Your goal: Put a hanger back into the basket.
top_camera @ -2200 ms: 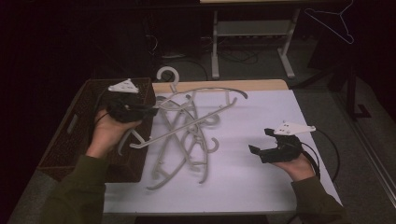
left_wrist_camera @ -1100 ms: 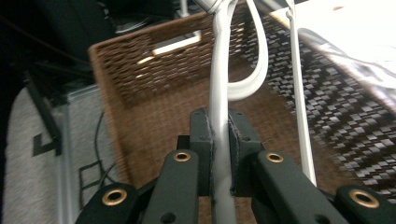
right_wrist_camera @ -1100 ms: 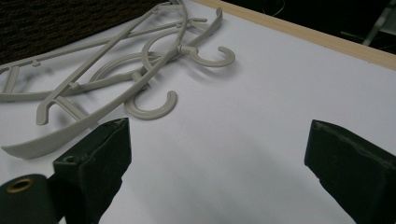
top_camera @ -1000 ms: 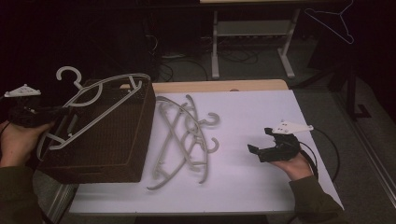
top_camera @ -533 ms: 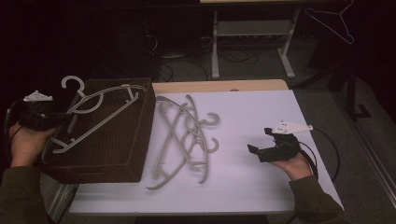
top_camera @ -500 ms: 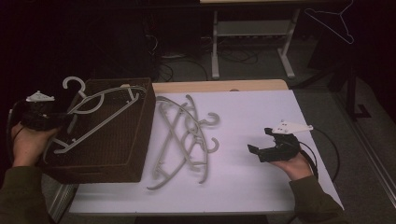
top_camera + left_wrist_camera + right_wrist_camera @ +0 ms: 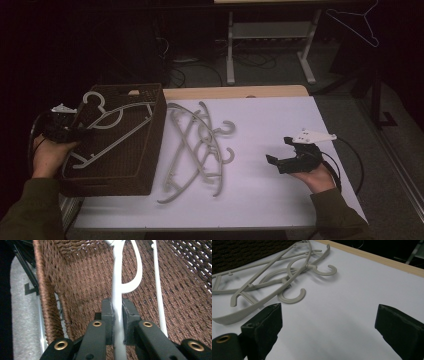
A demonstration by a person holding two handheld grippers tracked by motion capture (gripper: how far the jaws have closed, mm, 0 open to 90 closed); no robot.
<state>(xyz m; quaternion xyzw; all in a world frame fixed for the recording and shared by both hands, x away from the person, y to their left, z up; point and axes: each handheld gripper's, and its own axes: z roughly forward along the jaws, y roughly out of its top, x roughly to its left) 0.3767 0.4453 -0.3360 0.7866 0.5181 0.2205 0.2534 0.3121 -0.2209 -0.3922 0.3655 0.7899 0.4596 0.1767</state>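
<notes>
My left gripper (image 7: 74, 134) is shut on a white plastic hanger (image 7: 117, 127) at the left rim of a brown wicker basket (image 7: 125, 170). The hanger lies slanted across the basket's opening with its hook toward the far side. In the left gripper view the pads (image 7: 109, 315) pinch the hanger's bar (image 7: 117, 277) over the woven basket wall (image 7: 85, 277). Several grey hangers (image 7: 197, 145) lie tangled on the white table (image 7: 280, 115) right of the basket. My right gripper (image 7: 281, 150) rests open near the table's right side; nothing is between its jaws (image 7: 329, 322), and the hangers (image 7: 277, 282) lie ahead.
The table's wooden far edge (image 7: 235, 91) runs behind the pile. A metal frame (image 7: 270, 35) and cables stand on the dark floor beyond. A wire hanger (image 7: 352, 22) hangs at the top right. Bare table surface (image 7: 362, 290) lies between the pile and the right gripper.
My left hand has moved right and down, bringing the held hanger lower over the basket. The right hand and the pile of hangers have stayed put.
</notes>
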